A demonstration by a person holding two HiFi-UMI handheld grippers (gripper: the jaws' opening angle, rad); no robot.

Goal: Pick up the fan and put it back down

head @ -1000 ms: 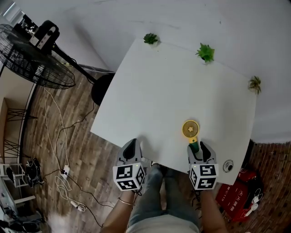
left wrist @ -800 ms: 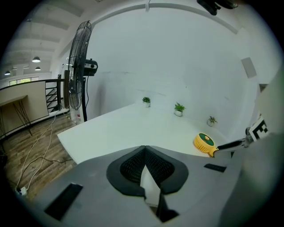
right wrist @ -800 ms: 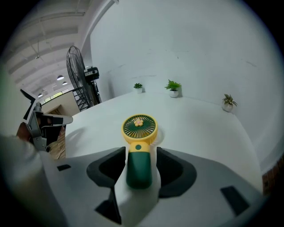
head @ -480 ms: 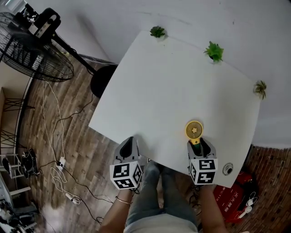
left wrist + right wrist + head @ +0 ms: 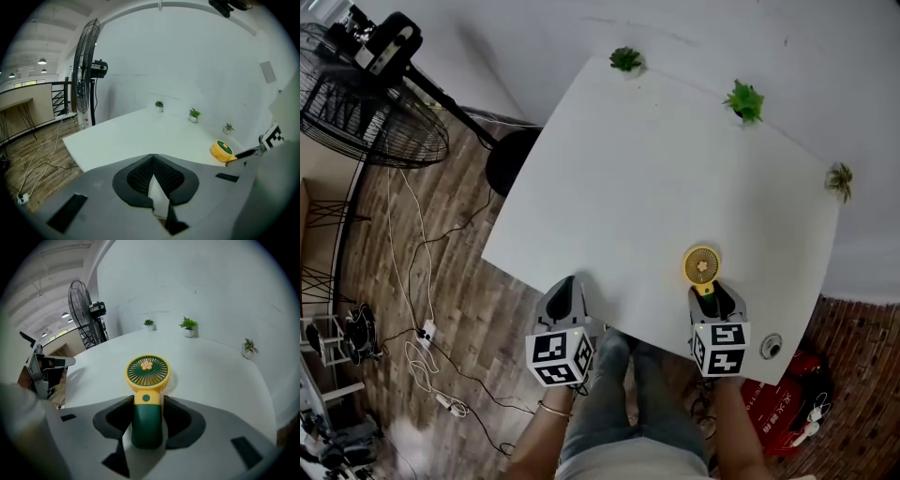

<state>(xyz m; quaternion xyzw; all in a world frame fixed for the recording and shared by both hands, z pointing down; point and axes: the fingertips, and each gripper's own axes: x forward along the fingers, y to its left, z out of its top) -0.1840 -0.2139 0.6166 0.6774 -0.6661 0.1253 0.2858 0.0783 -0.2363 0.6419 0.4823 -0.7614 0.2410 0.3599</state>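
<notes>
Right hand-held gripper (image 5: 147, 401) clamped on fan (image 5: 146, 371) handle, left hand-held gripper (image 5: 152, 158) closed, empty

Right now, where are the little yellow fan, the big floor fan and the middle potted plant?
little yellow fan (image 5: 147, 370), right gripper view: centre of its round grille.
big floor fan (image 5: 384, 131), head view: its black wire cage.
middle potted plant (image 5: 744, 97), head view: its green leaves.

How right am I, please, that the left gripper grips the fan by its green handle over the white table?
Wrong side: the right gripper grips the fan by its green handle over the white table, as the right gripper view shows. The left gripper is shut, empty.
</notes>
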